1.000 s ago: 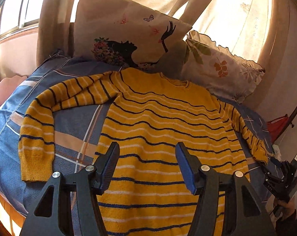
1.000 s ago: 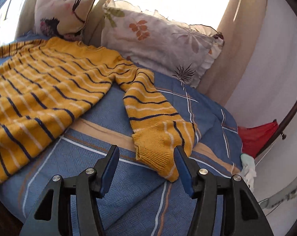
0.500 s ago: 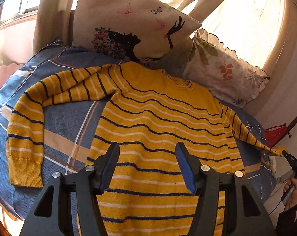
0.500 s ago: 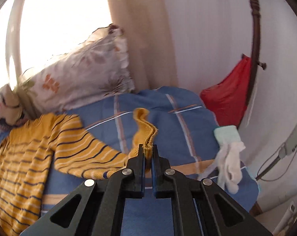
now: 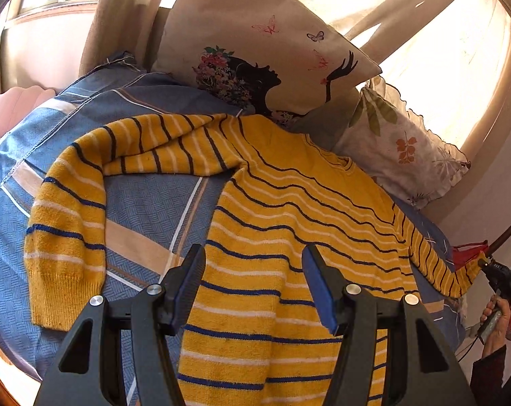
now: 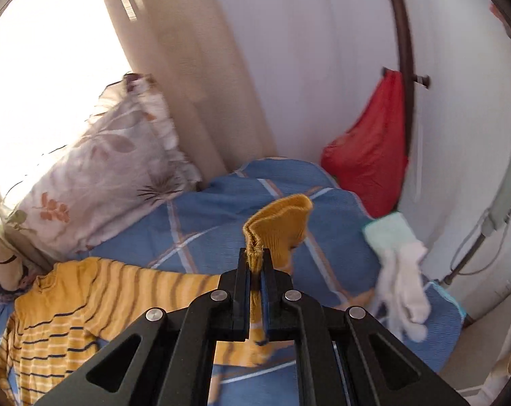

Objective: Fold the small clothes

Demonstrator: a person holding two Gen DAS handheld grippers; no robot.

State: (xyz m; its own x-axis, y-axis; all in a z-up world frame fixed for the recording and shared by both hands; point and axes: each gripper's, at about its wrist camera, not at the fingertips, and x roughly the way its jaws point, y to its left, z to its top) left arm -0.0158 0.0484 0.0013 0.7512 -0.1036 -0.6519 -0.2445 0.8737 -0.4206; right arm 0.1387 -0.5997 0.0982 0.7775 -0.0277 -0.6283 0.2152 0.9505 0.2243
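Two fingers (image 6: 242,272) around sweater cuff (image 6: 279,223)

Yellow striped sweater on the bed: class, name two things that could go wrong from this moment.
1. The right gripper pinches only the edge of the sleeve cuff; it may slip out.
2. The left gripper hangs open above the sweater, so pulling the sleeve could drag the unpinned body across the blue bedspread.

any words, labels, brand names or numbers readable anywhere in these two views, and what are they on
None can be read.
Silhouette pillow: only pictures, a woman's profile, flowers and butterflies, no lettering.
Leaf-print pillow: pattern only.
Yellow striped sweater: no visible tag or logo.
Right tool, seen from the left wrist: a pale patch on its body, too small and blurred to read.
Red bag and white glove: no print visible.
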